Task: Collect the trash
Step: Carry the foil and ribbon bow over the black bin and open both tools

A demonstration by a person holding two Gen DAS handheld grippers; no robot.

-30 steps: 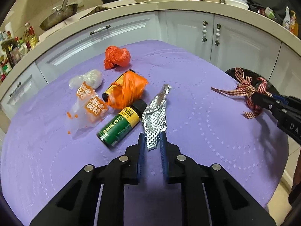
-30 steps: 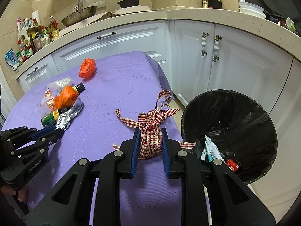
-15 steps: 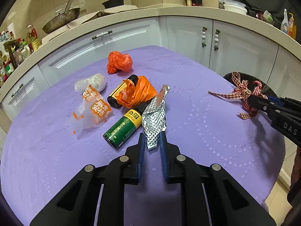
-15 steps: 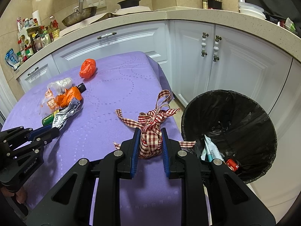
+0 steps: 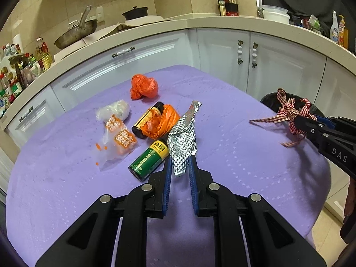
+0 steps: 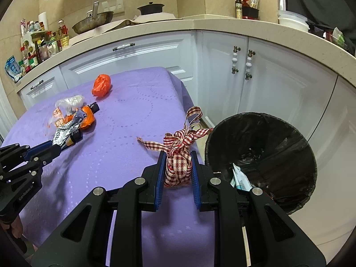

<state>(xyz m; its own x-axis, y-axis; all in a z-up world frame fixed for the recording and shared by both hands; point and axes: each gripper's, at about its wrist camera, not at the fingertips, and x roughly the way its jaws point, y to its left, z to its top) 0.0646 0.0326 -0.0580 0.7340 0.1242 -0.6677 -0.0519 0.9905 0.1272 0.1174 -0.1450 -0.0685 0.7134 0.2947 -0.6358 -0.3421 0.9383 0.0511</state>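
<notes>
Foil wrapper, gingham ribbon, both gripped.

I see a purple-covered tabletop. On it lie an orange bag, a white wad, a clear wrapper, a brown bottle draped in orange plastic, and a green bottle.
</notes>
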